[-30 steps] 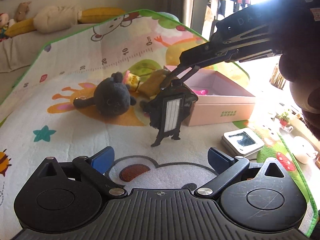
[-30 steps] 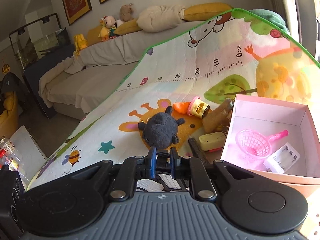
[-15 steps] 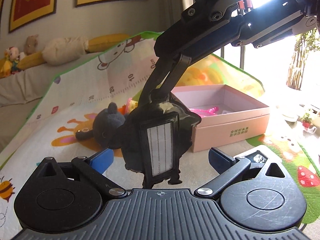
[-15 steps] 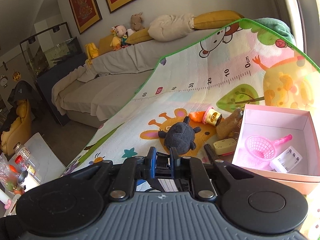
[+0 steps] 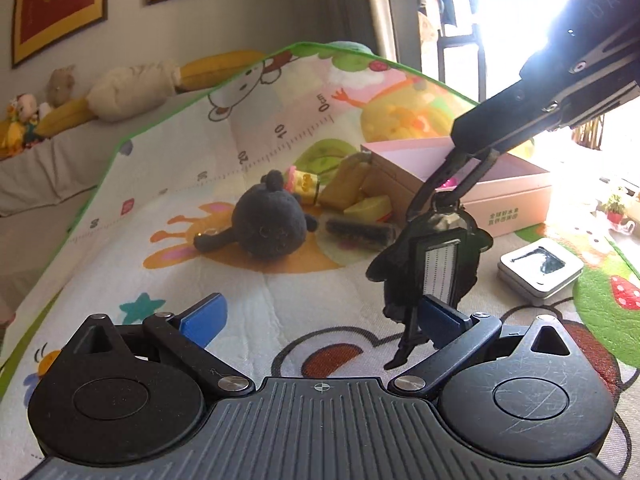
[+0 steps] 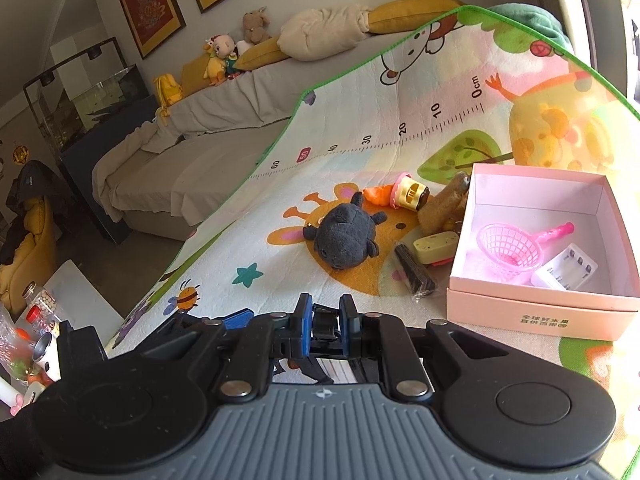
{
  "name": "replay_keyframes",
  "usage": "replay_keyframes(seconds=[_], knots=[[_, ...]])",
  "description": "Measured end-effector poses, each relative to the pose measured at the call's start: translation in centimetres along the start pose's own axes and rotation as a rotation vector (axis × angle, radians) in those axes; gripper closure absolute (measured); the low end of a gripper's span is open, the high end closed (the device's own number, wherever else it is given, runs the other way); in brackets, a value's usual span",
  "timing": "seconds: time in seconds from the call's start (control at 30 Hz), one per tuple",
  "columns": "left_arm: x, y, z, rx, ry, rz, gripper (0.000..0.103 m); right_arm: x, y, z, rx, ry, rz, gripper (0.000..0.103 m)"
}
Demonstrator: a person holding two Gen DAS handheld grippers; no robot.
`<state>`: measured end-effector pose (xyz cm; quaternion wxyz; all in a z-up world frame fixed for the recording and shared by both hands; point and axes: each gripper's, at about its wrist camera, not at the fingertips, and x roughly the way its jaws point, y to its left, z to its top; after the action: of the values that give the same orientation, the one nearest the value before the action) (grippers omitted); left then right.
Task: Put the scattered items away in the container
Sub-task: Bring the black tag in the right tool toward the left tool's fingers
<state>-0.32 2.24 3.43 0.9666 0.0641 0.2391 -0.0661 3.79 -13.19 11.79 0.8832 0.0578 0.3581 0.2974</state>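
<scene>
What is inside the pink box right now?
In the pink box lie a pink net scoop and a small white packet. The near wall hides the floor strip just behind it, so anything lying there cannot be seen.

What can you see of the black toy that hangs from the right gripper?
The black toy is a flat, glossy figure-shaped piece, plastic by its look, with a white ribbed panel down its middle and thin legs below. It hangs upright in the air above the mat, clear of it. The right gripper pinches its top. Its lower part passes behind one blue finger of the left gripper; touch cannot be told.
</scene>
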Motion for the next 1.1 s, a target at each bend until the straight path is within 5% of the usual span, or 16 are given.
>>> replay_keyframes(seconds=[0.33,0.5,0.7,1.1], knots=[[0.3,0.4,0.4,-0.026,0.027,0.101,0.000,-0.6,-0.6,-0.1,0.026,-0.014,0.003,0.089],[-1.1,0.4,0.1,-0.107,0.026,-0.032,0.000,-0.2,-0.9,-0.2,0.045,-0.006,0.011,0.089],[-0.9,-4.1,0.7,-0.104,0.037,-0.135,0.000,0.3,-0.7,0.2,0.041,0.002,0.017,0.089],[1.9,-5.9,1.7,-0.028,0.041,-0.163,0.000,0.5,-1.2,0.2,0.040,0.011,0.028,0.089]])
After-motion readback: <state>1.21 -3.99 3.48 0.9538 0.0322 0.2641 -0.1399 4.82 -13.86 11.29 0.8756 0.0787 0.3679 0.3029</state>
